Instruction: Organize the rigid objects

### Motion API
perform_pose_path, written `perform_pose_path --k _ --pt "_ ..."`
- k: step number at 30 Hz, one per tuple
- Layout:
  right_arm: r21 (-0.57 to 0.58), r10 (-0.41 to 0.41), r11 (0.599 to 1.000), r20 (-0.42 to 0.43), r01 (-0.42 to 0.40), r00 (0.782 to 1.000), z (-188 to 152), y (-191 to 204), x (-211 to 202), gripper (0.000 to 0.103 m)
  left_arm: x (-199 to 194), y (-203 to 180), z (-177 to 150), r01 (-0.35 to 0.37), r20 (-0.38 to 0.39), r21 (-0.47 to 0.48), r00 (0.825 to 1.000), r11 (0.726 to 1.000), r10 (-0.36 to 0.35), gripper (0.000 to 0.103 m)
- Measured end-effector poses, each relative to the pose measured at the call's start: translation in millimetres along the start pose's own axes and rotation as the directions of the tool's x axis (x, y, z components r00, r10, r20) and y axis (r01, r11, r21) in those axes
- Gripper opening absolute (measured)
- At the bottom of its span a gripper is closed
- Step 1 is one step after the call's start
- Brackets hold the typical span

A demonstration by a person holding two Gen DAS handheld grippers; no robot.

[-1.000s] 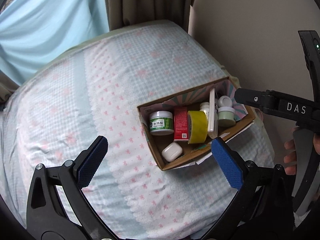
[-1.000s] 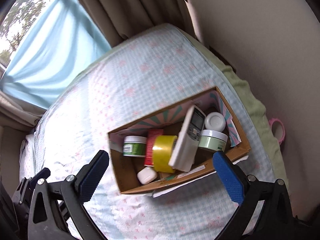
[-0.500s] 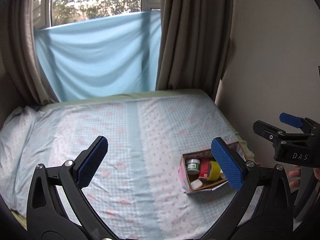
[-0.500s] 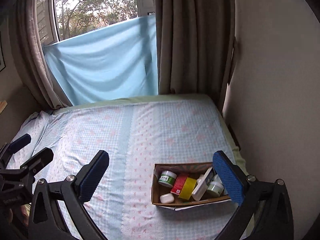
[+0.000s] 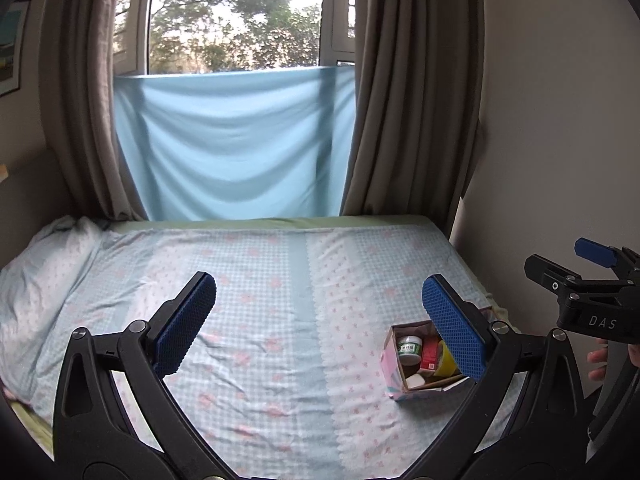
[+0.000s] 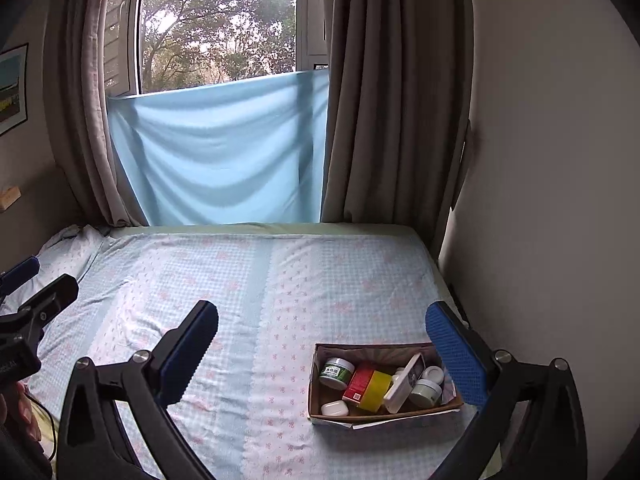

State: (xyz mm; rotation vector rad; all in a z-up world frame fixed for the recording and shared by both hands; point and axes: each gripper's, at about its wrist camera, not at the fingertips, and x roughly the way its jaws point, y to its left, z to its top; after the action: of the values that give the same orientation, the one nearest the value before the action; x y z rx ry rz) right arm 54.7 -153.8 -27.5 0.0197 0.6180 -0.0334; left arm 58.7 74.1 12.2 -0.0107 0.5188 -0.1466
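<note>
Right wrist view: cardboard box (image 6: pixel 384 414) of jars, remote, tape seen on bed (image 6: pixel 256 280), near wall. Both jaws spread wide, nothing held. Box best approached from above, one item singled out.

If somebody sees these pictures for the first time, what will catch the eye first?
The cardboard box near the bed's right edge, close to the wall, packed with a green-label jar, a red carton, yellow tape and a white remote. Behind the bed, a blue sheet hangs across the window between brown curtains. Both claws, left and right, hang open and empty.
</note>
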Motion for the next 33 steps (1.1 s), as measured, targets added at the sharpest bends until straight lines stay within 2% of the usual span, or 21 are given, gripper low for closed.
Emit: perform_pose_path --k 13,33 --pt "0.016 0.02 1.0 0.006 -0.02 1.0 3 9 4 0.103 -4 9 4 -0.023 0.023 0.0 0.999 1.0 0.023 0.103" --pt "0.014 0.029 0.999 0.012 -0.03 0.999 6 8 6 0.103 -4 -1 4 -0.03 0.033 0.004 0.999 1.0 0.03 0.103"
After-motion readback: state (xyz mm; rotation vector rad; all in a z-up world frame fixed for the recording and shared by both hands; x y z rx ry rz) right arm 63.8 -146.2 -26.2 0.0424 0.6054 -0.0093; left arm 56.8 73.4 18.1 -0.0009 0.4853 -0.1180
